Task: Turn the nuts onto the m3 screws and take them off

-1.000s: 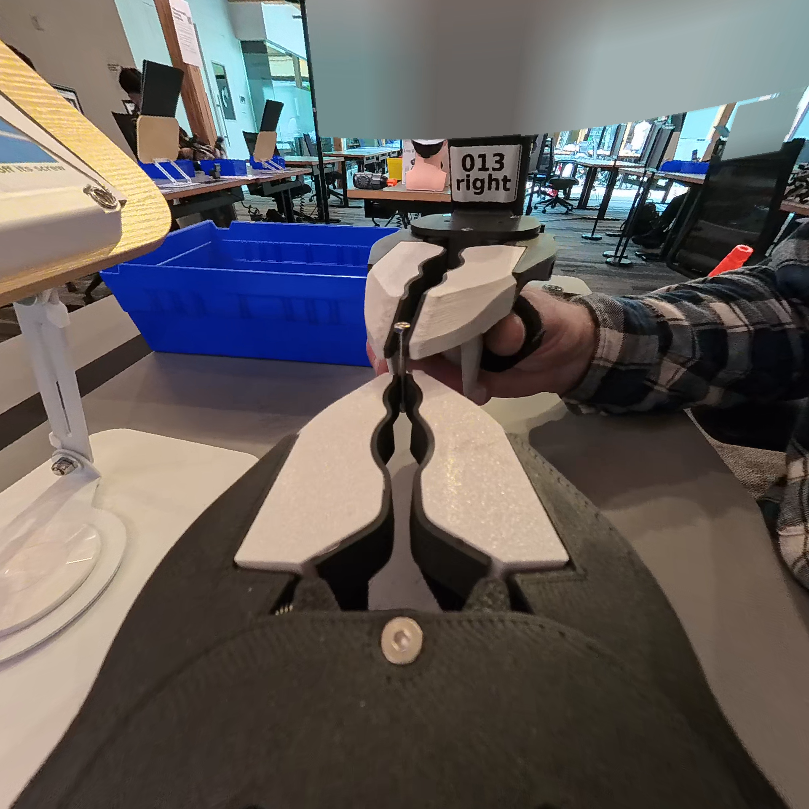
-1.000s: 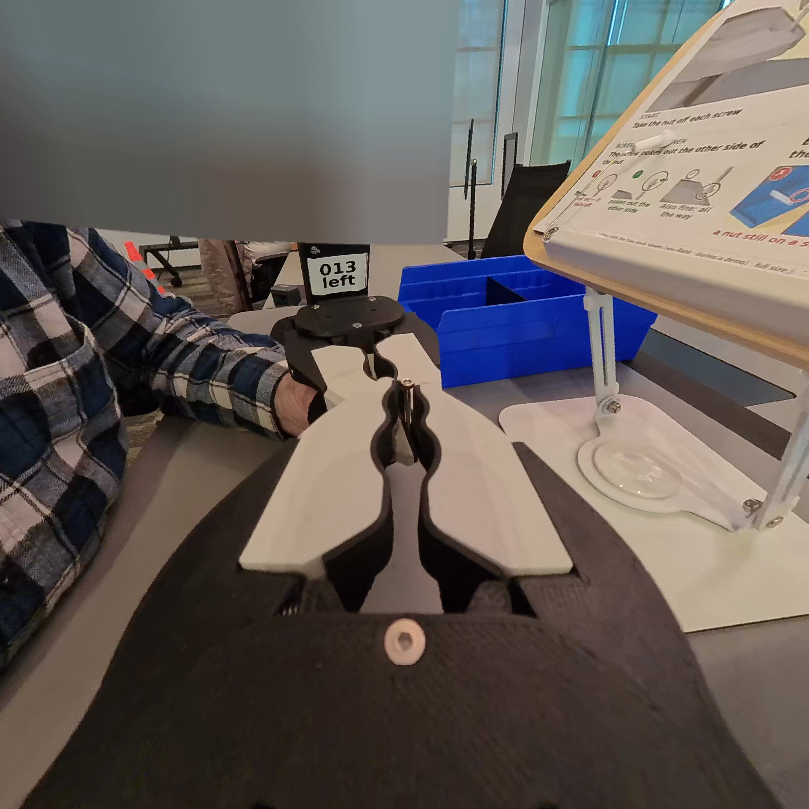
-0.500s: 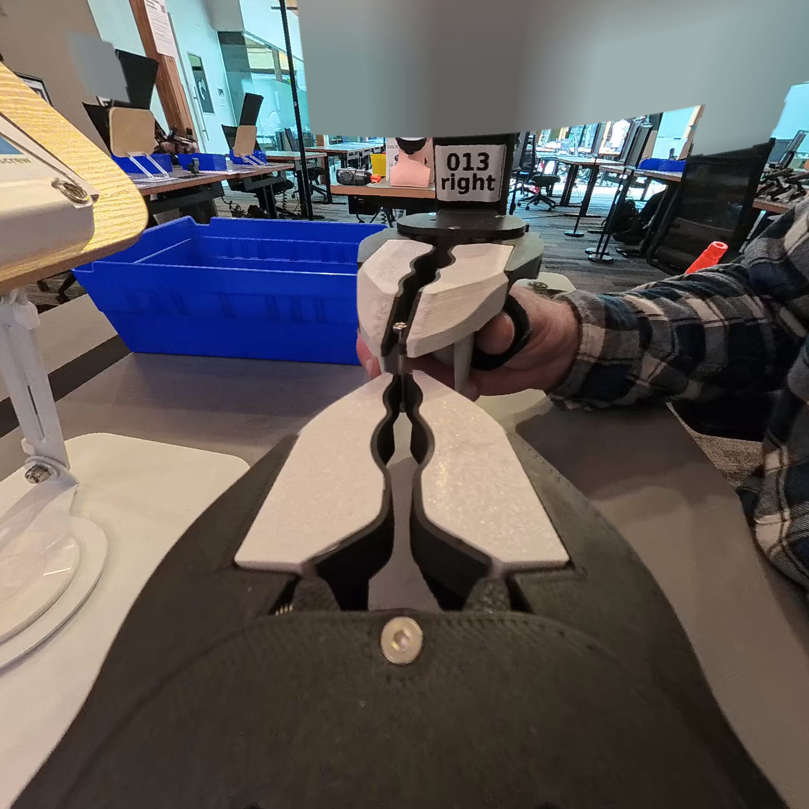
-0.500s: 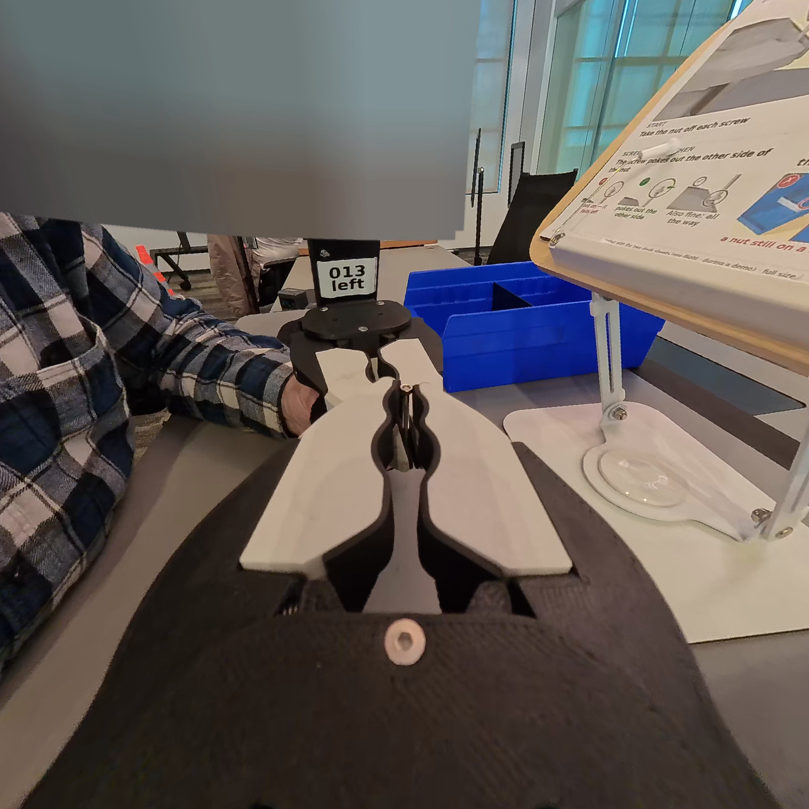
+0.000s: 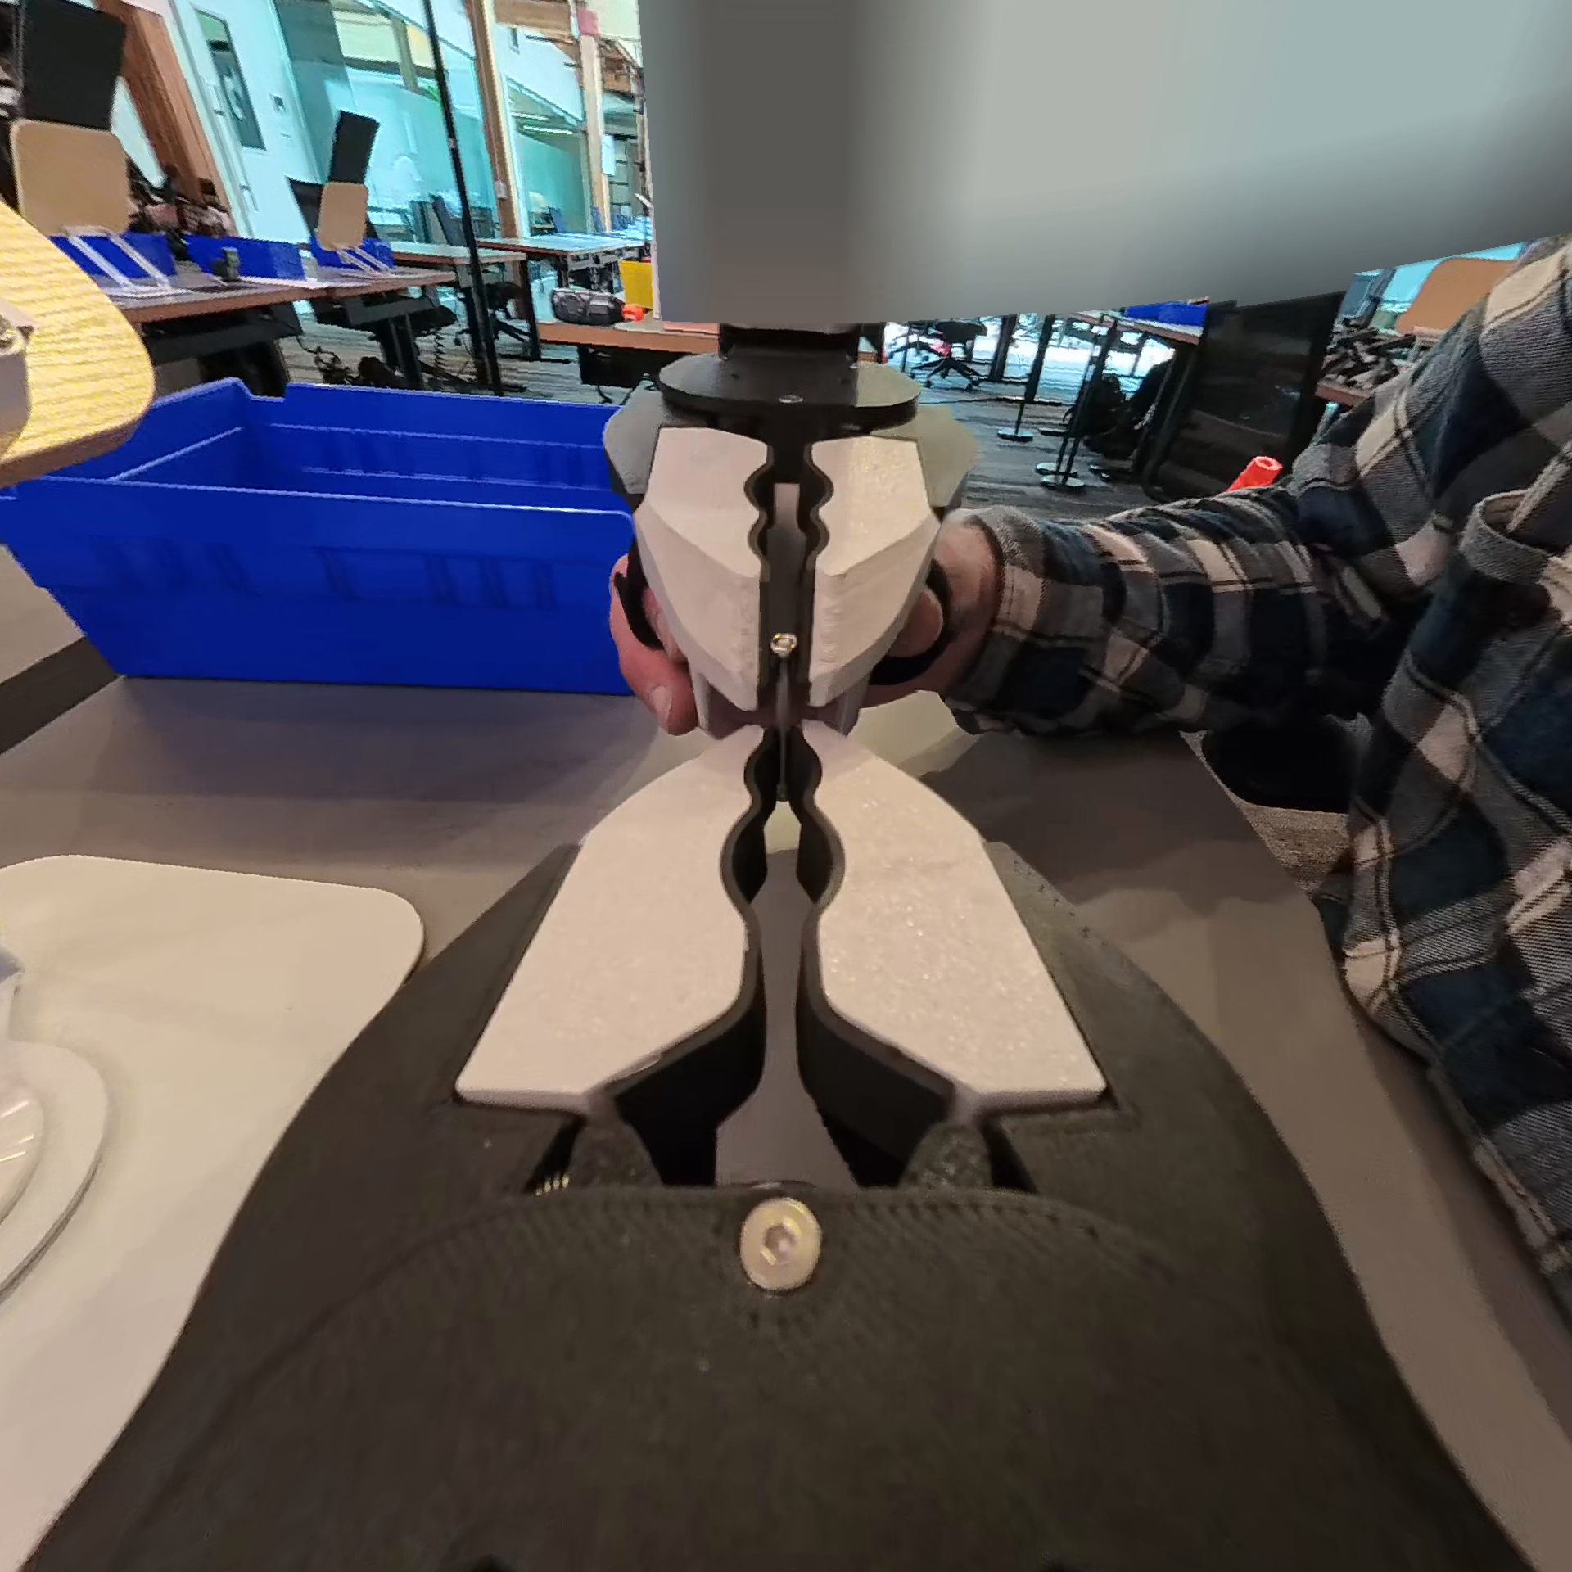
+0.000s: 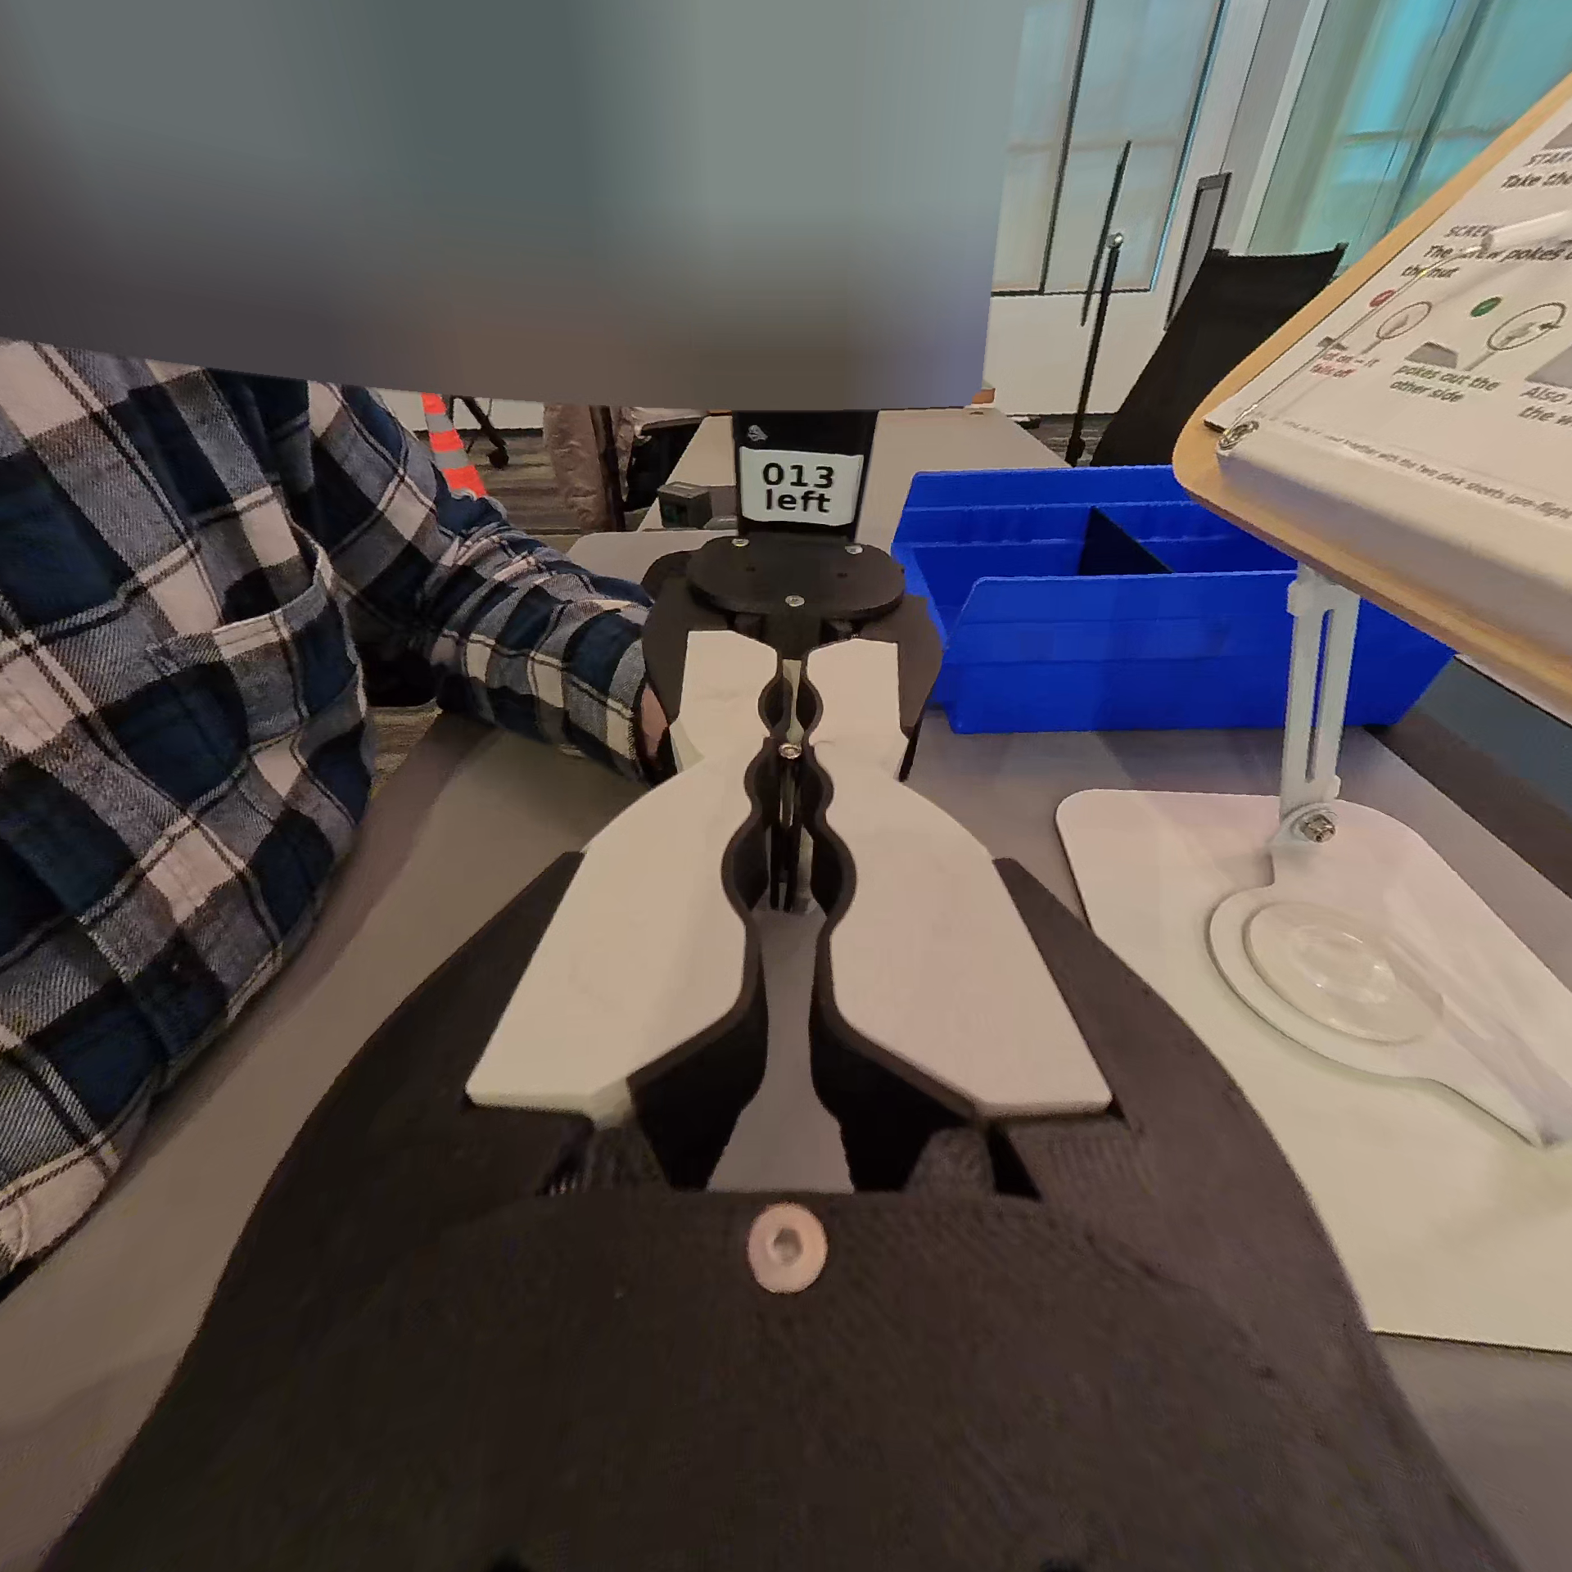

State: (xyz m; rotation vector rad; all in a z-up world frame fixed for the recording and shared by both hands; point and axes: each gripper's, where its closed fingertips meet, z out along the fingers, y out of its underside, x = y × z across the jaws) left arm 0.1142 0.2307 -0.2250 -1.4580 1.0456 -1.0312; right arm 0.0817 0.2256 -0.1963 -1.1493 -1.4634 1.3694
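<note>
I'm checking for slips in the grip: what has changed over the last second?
Seen from the left wrist, the right gripper rolled from tilted to upright, and the blue bin slid leftward in that view. The left gripper and the right one stayed shut, tip to tip, on the small screw; nothing was let go.

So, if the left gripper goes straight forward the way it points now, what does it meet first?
Most likely the right gripper, which faces it tip to tip, shut on a small screw. The left gripper already looks almost touching it, though depth is hard to judge.
</note>
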